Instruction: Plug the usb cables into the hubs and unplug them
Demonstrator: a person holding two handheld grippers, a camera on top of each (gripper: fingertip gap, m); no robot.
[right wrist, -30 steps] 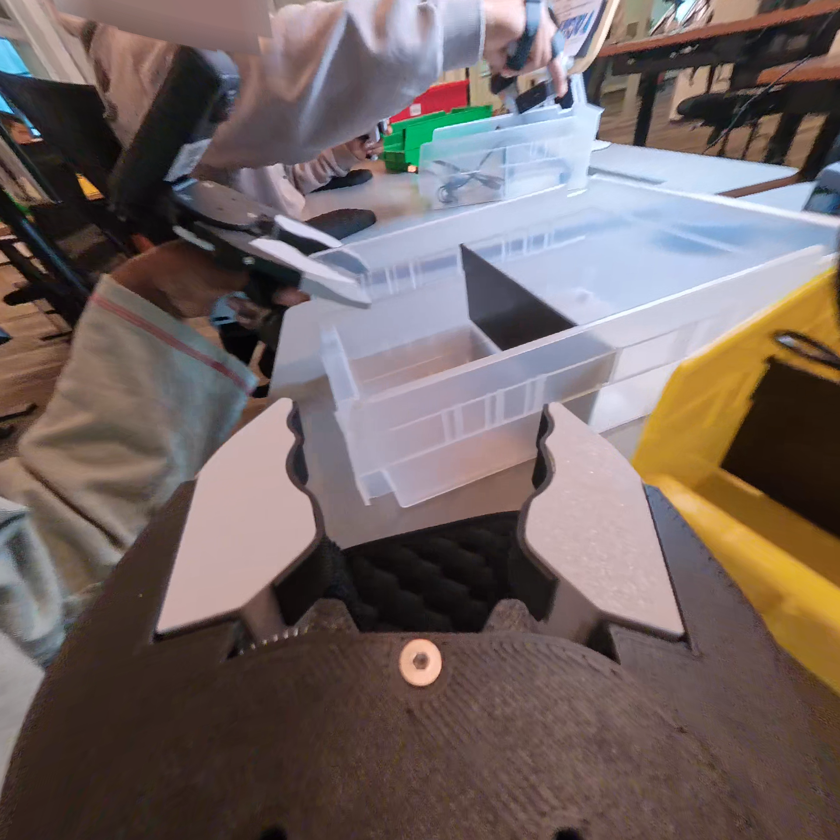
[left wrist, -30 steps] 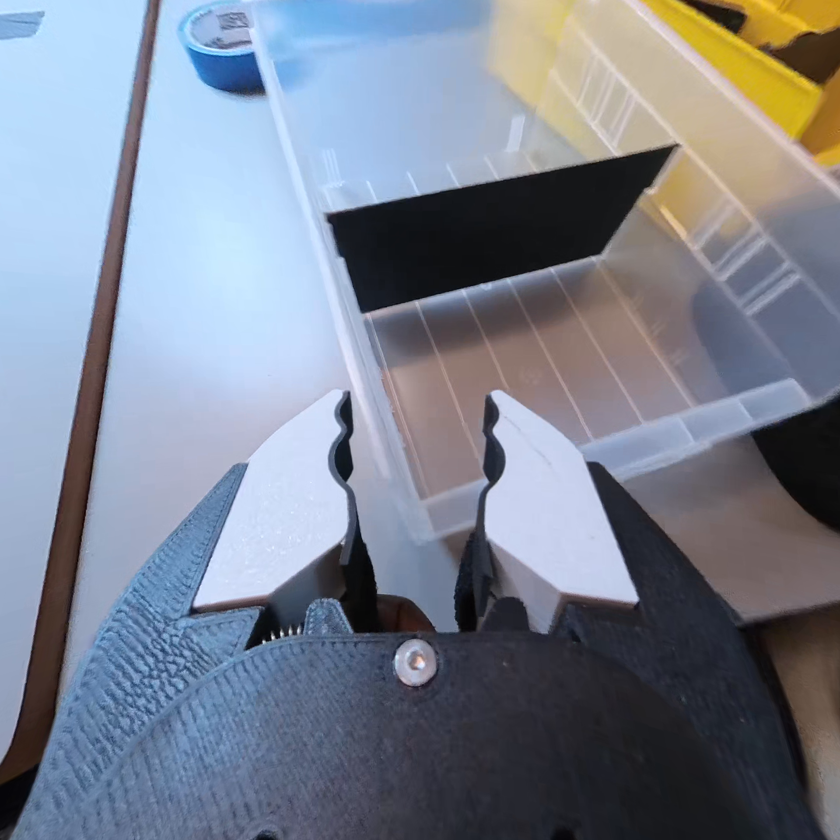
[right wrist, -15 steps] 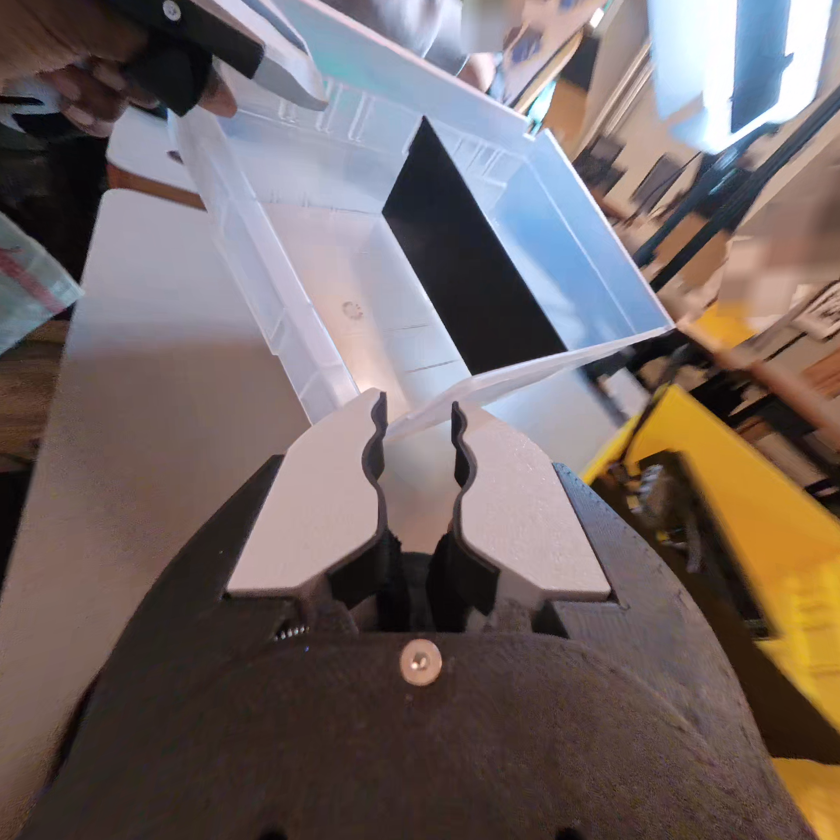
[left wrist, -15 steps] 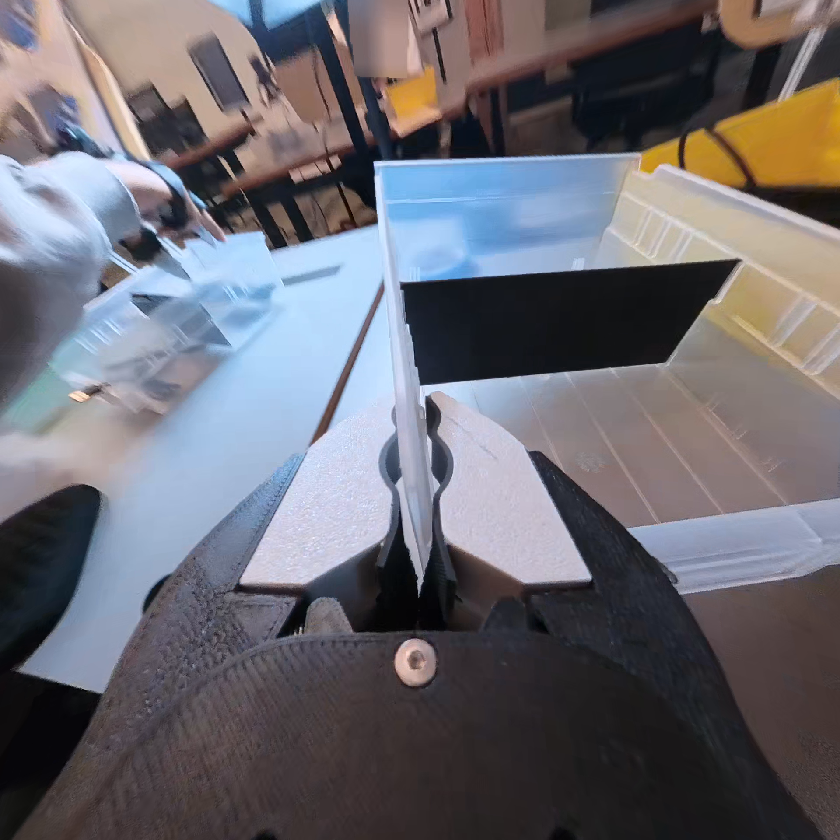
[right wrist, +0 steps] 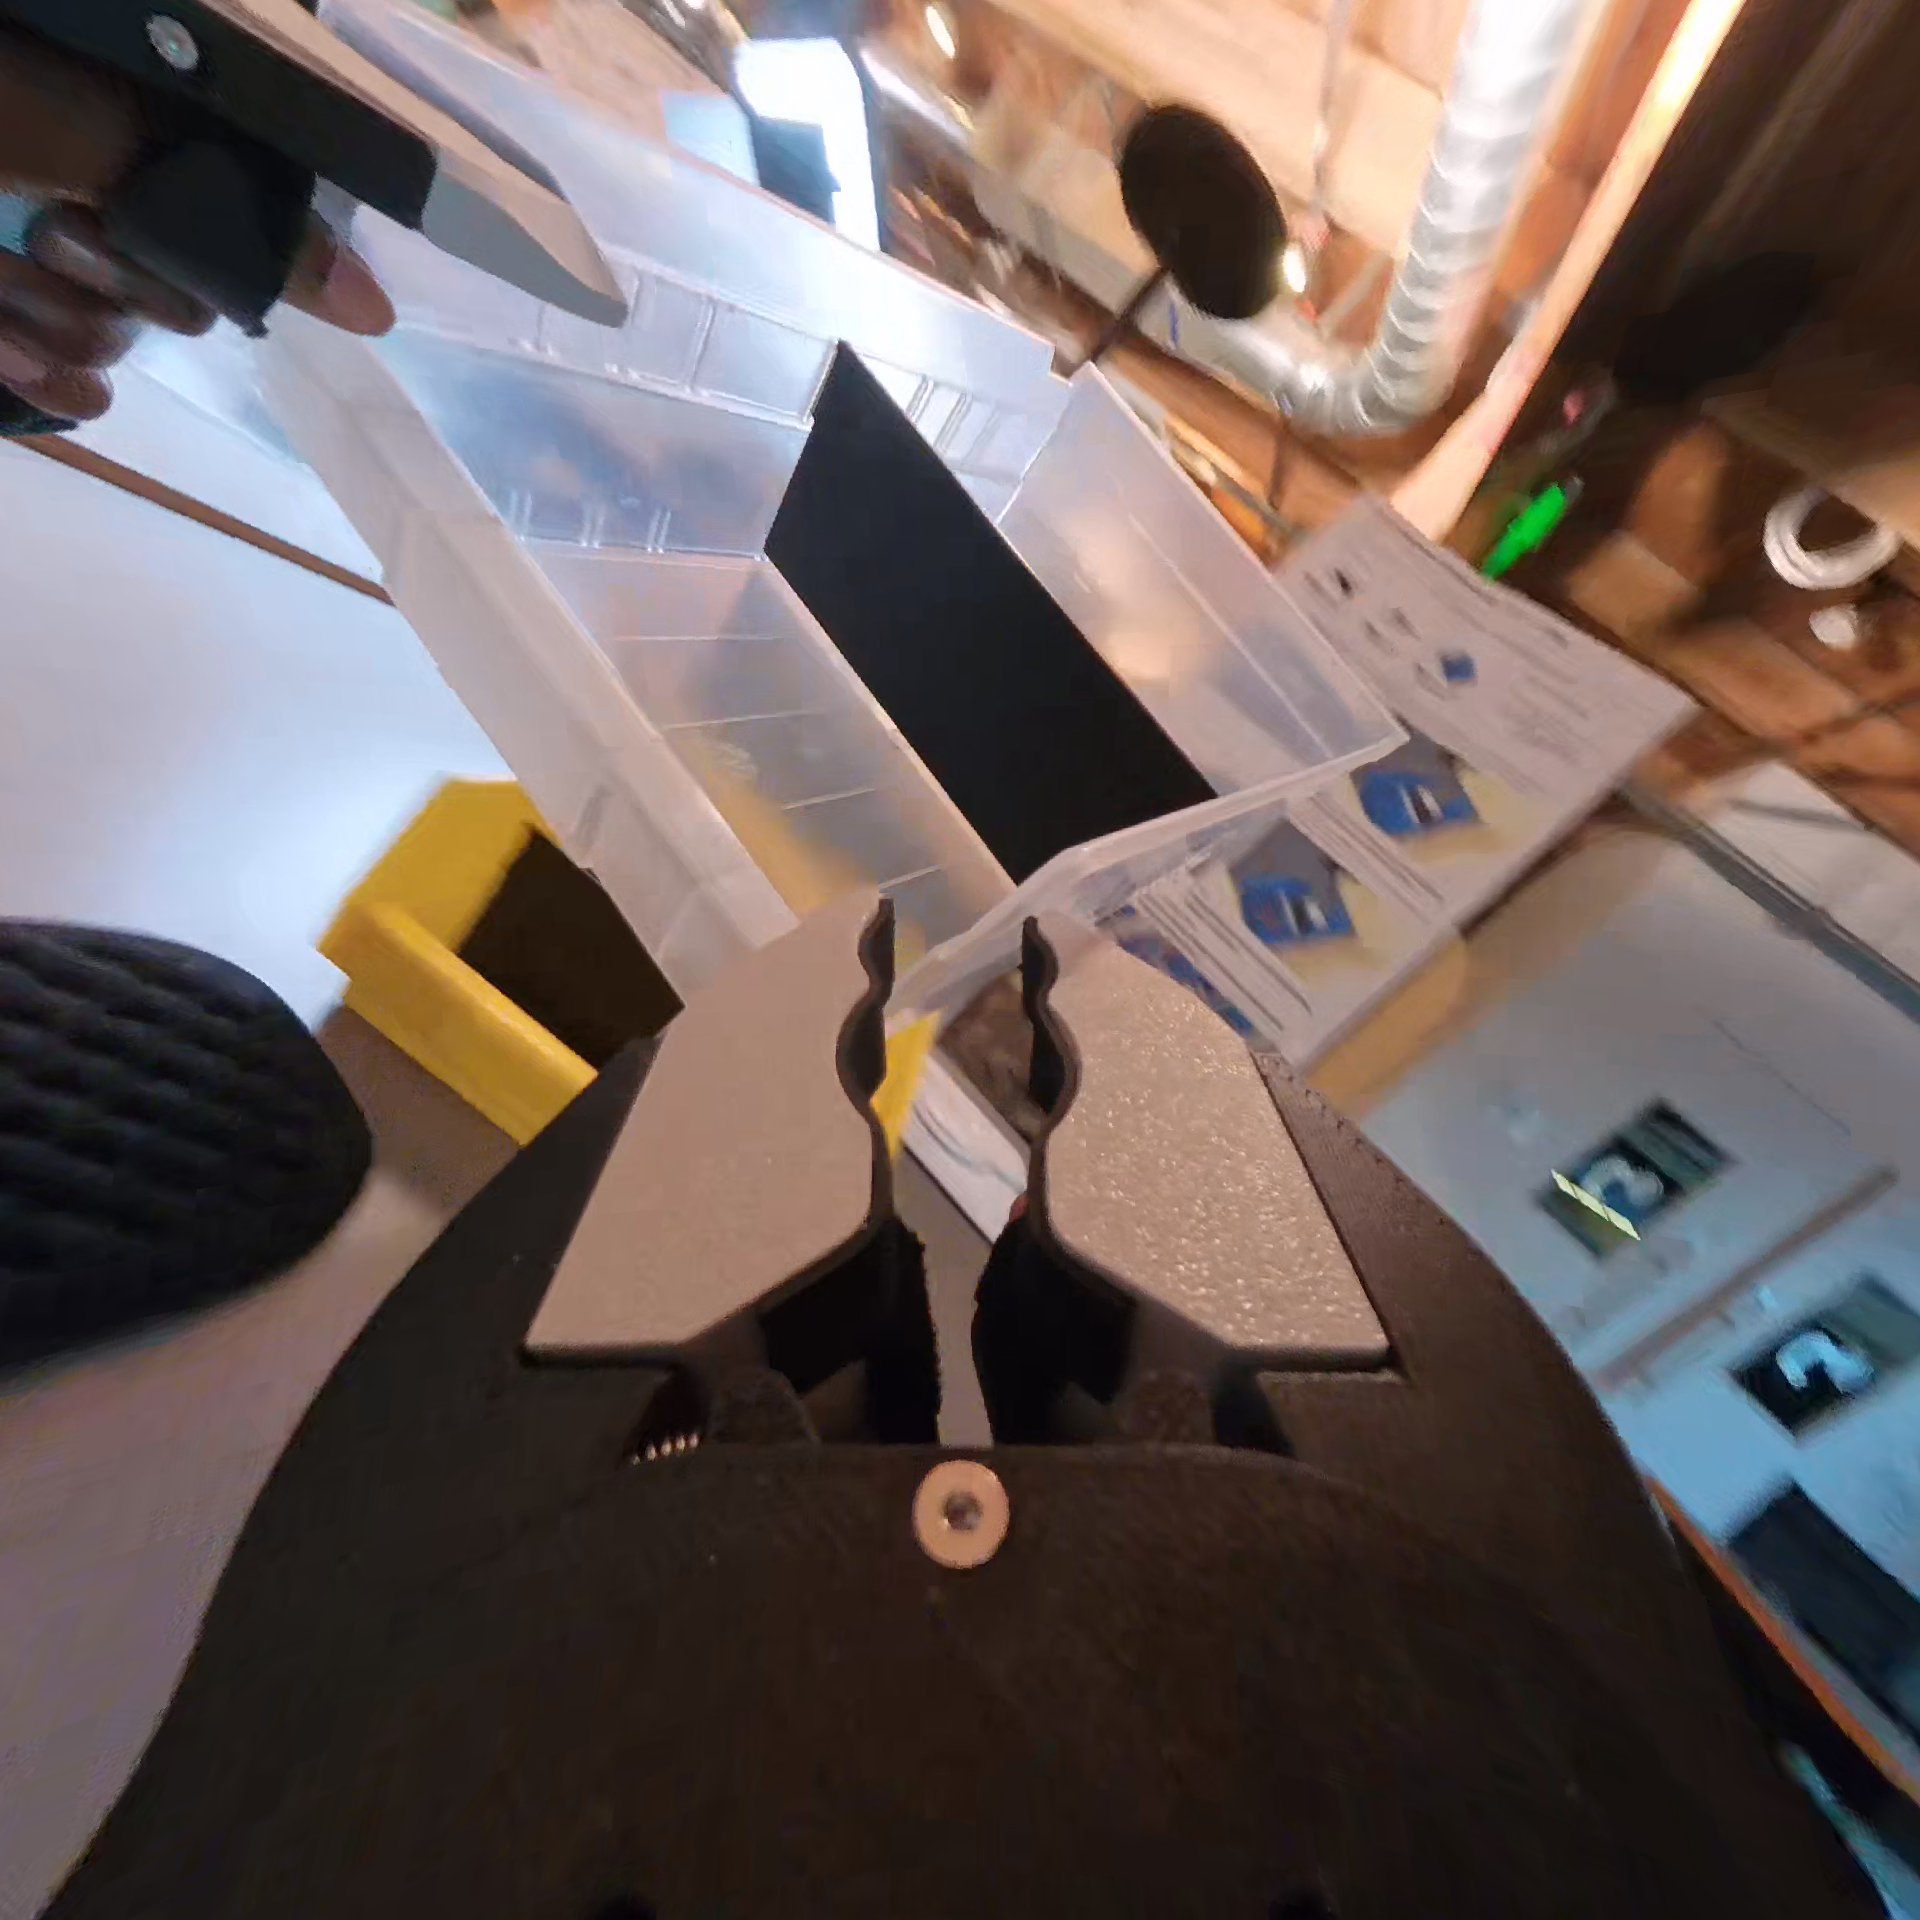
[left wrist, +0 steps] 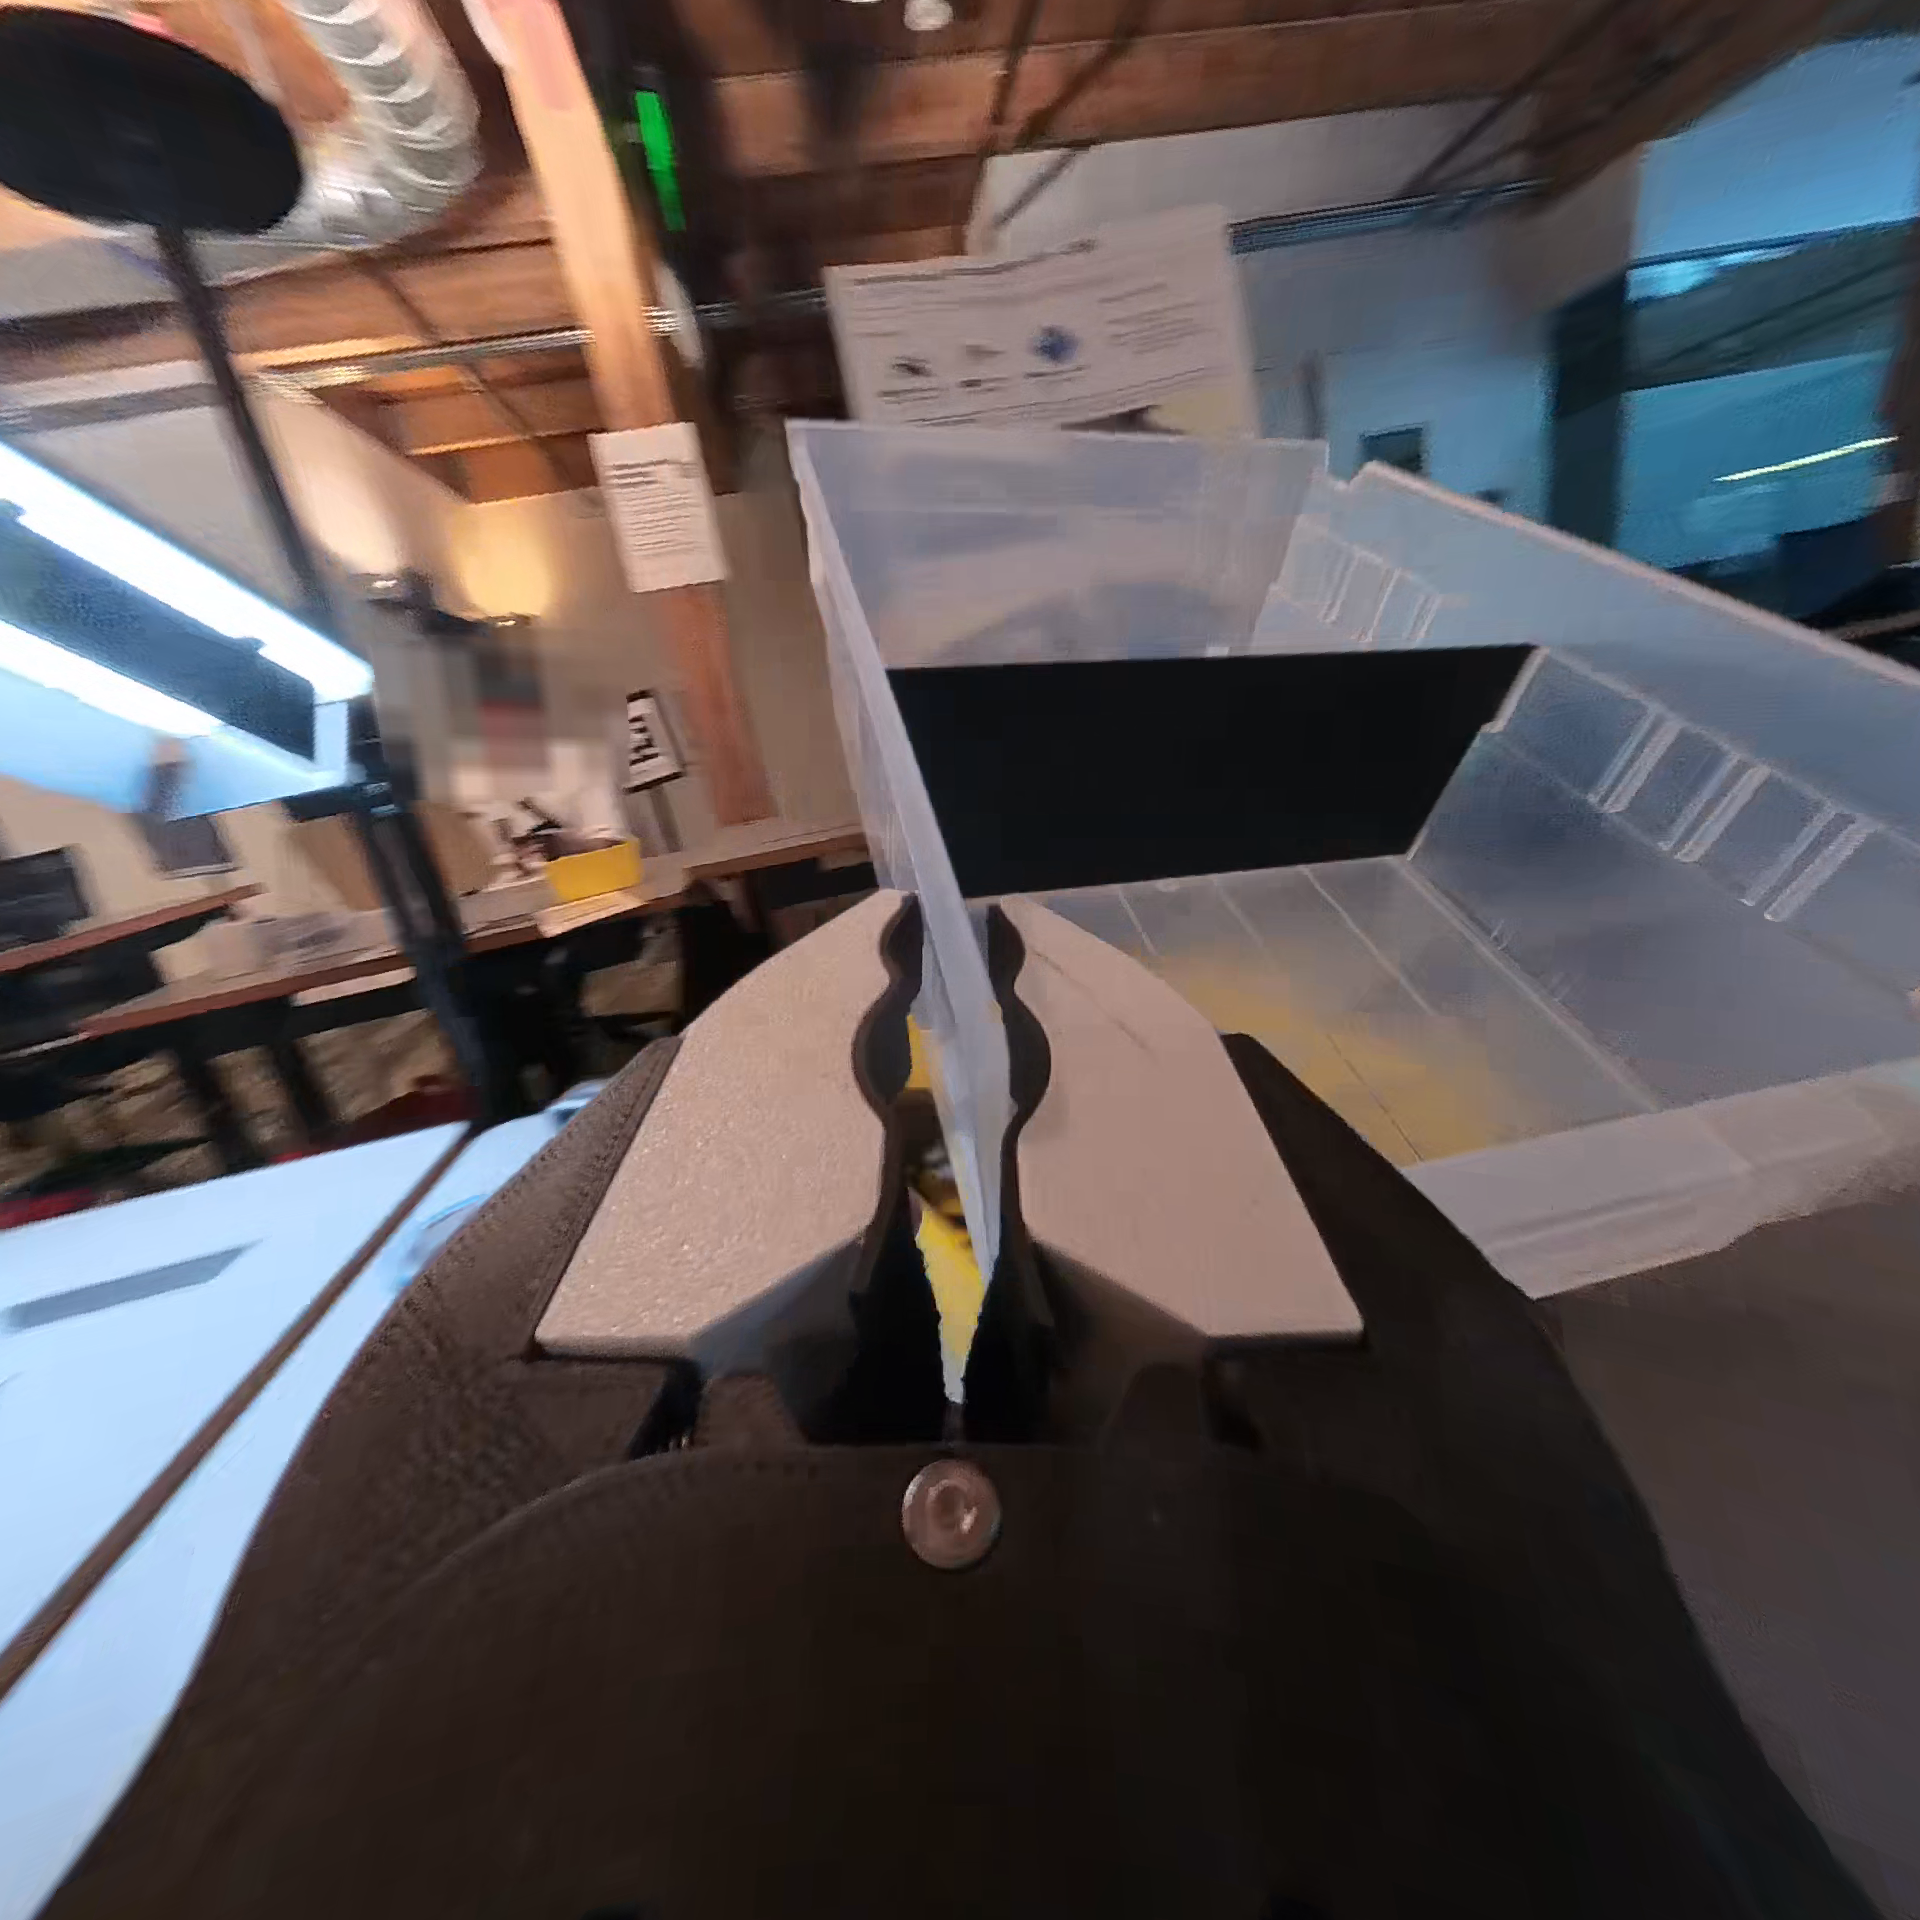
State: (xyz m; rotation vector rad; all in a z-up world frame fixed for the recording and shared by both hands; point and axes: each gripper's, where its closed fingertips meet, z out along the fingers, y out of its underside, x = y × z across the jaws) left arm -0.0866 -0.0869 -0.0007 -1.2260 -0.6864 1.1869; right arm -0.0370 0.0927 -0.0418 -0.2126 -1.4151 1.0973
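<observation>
- One clear bin (left wrist: 1662,935) (right wrist: 644,665) hangs above the table (right wrist: 156,675), carried between the two grippers at its near end.
- Its long axis runs away from both cameras. In the left wrist view it is roughly in line with the fingers, and the far end rises toward the ceiling beams.
- Its open top faces both cameras, so the ribbed floor and slotted inner walls show.
- A black divider (left wrist: 1174,769) (right wrist: 966,644) stands crosswise in the bin, square to the long axis, splitting it into a near and a far compartment.
- The left gripper (left wrist: 951,914) (right wrist: 499,229) is clamped on the bin's left long wall near the front corner. The thin wall runs edge-on between the fingers, which press it from both sides.
- A hand (right wrist: 104,301) grips that gripper's handle at the upper left of the right wrist view.
- The right gripper (right wrist: 956,925) is nearly closed on the flat rim of the opposite long wall. The rim lies across the narrow gap and appears to touch both pads.
- A yellow bin (right wrist: 447,997) sits on the table under the clear one, and its colour shows through the clear floor.
- A black woven rounded thing (right wrist: 135,1122) lies just left of the yellow bin.
- Printed sheets (left wrist: 1039,322) hang behind the bin's far end.
- A black disc on a pole (left wrist: 135,114) (right wrist: 1205,208) and a silver duct (right wrist: 1434,260) are up by the ceiling.
</observation>
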